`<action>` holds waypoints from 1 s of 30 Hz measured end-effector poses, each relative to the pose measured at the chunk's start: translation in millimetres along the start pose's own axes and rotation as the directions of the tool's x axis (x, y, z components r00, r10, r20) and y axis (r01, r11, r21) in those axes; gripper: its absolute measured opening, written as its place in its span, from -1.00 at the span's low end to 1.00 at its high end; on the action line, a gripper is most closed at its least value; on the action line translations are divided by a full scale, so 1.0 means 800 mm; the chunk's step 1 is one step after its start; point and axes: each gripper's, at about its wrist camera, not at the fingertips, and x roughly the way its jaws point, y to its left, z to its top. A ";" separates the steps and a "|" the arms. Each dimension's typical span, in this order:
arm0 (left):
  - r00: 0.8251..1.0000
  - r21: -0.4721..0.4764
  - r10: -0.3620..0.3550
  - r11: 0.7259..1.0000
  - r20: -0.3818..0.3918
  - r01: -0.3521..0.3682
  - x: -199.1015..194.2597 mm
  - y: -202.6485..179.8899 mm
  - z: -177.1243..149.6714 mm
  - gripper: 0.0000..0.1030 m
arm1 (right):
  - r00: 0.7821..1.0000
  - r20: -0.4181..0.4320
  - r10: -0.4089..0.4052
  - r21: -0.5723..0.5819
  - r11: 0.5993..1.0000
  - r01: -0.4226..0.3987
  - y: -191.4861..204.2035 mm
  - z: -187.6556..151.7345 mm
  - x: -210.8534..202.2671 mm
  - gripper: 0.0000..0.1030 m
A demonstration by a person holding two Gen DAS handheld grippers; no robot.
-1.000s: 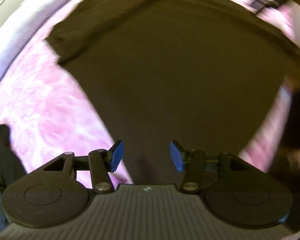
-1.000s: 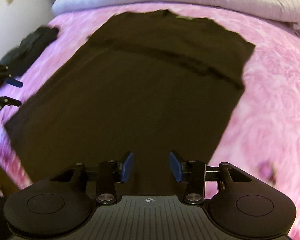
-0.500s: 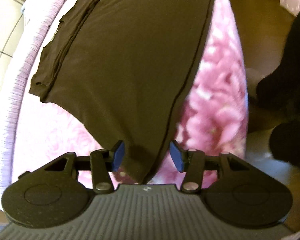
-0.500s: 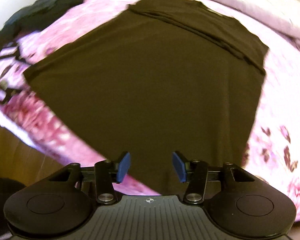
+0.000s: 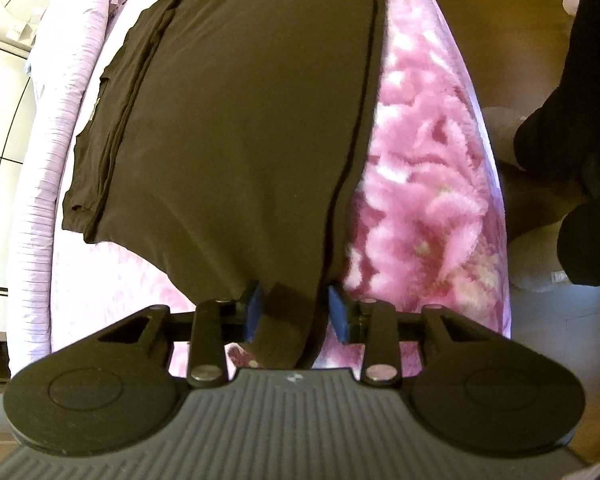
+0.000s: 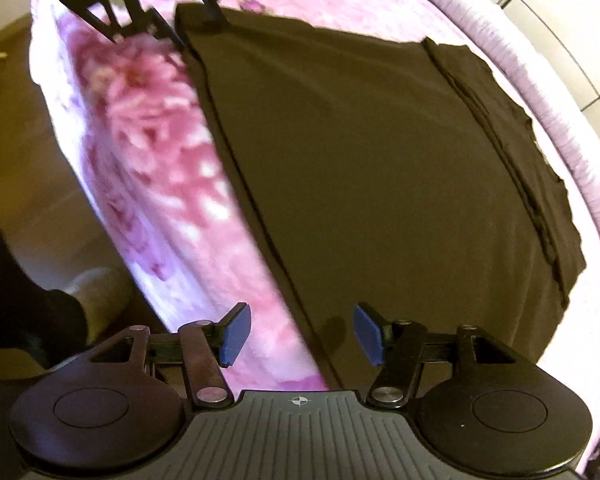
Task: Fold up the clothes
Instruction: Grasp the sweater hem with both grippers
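Observation:
A dark brown shirt (image 5: pixel 240 120) lies flat on a pink flowered blanket (image 5: pixel 420 180), with a folded band along its far side. My left gripper (image 5: pixel 296 312) is at one near corner of the hem. That corner lies between its blue pads, which stand partly apart. In the right wrist view the shirt (image 6: pixel 380 160) spreads ahead, and its hem edge runs between the wide-open pads of my right gripper (image 6: pixel 302 334). The left gripper (image 6: pixel 196 30) shows at the hem's far corner.
The blanket (image 6: pixel 152 152) drops off over the bed edge to a wooden floor (image 5: pixel 520 60). A person's dark leg (image 5: pixel 572 120) and a socked foot (image 6: pixel 96 296) stand close beside the bed. A white ribbed quilt (image 5: pixel 40 200) borders the far side.
Both grippers have swung from over the shirt down to the near hem, one at each end. The left pads have drawn closer together around the hem corner.

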 end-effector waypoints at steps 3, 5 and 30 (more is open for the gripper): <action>1.000 -0.008 0.007 1.000 -0.008 -0.007 -0.001 0.001 0.003 -0.25 | 0.999 -0.005 -0.049 -0.028 0.998 0.049 -0.003 -0.010 0.005 0.18; 1.000 -0.010 0.003 1.000 -0.005 -0.003 -0.002 0.000 0.007 -0.25 | 0.995 -0.025 -0.093 -0.060 0.994 0.092 -0.009 -0.020 0.005 0.17; 0.999 -0.022 -0.040 0.999 -0.031 0.040 0.016 0.024 0.011 -0.90 | 0.961 -0.144 -0.235 -0.189 0.960 0.207 -0.076 -0.112 0.006 -0.36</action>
